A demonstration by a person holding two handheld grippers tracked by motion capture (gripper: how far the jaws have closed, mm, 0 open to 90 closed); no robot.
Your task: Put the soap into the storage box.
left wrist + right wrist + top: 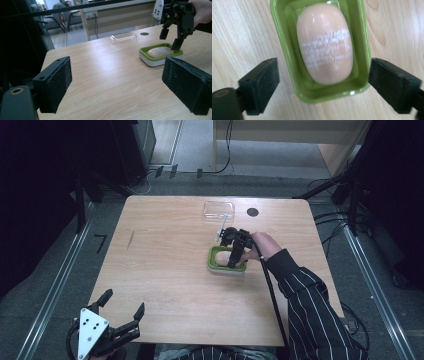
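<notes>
While the left gripper (120, 317) sits at the lower left of the high view, off the table's near edge, its 2 jaws stand spread with nothing between them; in the left gripper view the black pads (58, 82) frame bare wood of the table (165, 270).

Farther in, right of centre in the high view, the right gripper (234, 254) points down over the green soap dish (214, 262), held by a hand (265, 246) in a striped sleeve. Its 2 jaws stand wide apart and pinch nothing: in the right gripper view they sit at lower left and lower right, outside the dish's long walls (284, 47).

Inside that dish lies the soap (324, 42), a pale peach oval with a whitish scuffed band across its middle. In the right gripper view its long axis runs from the bottom toward the top of the frame, parallel to the dish's long sides, the near rounded end between the jaws. In the left gripper view the soap (160, 52) lies lengthwise left to right at the upper right.

Beyond, near the table's far edge, rests a clear lid (218, 209), with a dark round spot (252, 212) just right of it.
</notes>
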